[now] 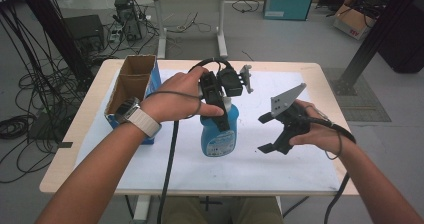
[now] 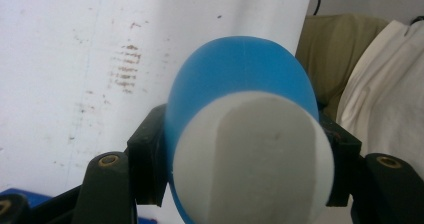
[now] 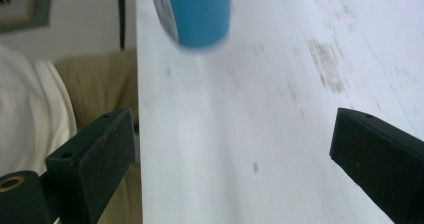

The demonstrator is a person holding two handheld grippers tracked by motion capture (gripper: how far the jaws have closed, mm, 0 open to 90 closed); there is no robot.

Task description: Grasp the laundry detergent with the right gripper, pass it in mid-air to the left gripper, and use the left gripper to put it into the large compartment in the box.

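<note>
The left claw [image 1: 226, 115] is clamped on the upper part of a blue bottle [image 1: 218, 135], its black pads pressed against both sides just below the white cap [image 2: 252, 159]. The bottle stands upright near the middle of the table [image 1: 310, 176], on a white sheet [image 1: 290, 154] that covers most of the top. The right claw [image 1: 266, 132] hangs just beside the bottle on its right, apart from it, jaws spread wide with nothing between them; its own view looks past both pads at bare sheet, with the bottle's base farther off.

The grip sits high on a tall bottle, so the likeliest trouble is a tilt: if the left hand twists or lifts unevenly, the heavy lower body could swing under the pads or slide through them, since the plastic looks smooth and rounded where it is pinched. A careless sweep of the open right claw toward the left could also knock the bottle's side and push it against the grip.

An open cardboard box [image 1: 135, 81] with a blue outside stands at the table's left, close to the left wrist, so a move that way is cramped. To the right and toward the near edge the sheet is bare and gives plenty of room. The near edge lies not far from the bottle's base, so dragging it toward the person risks running it off the table.
</note>
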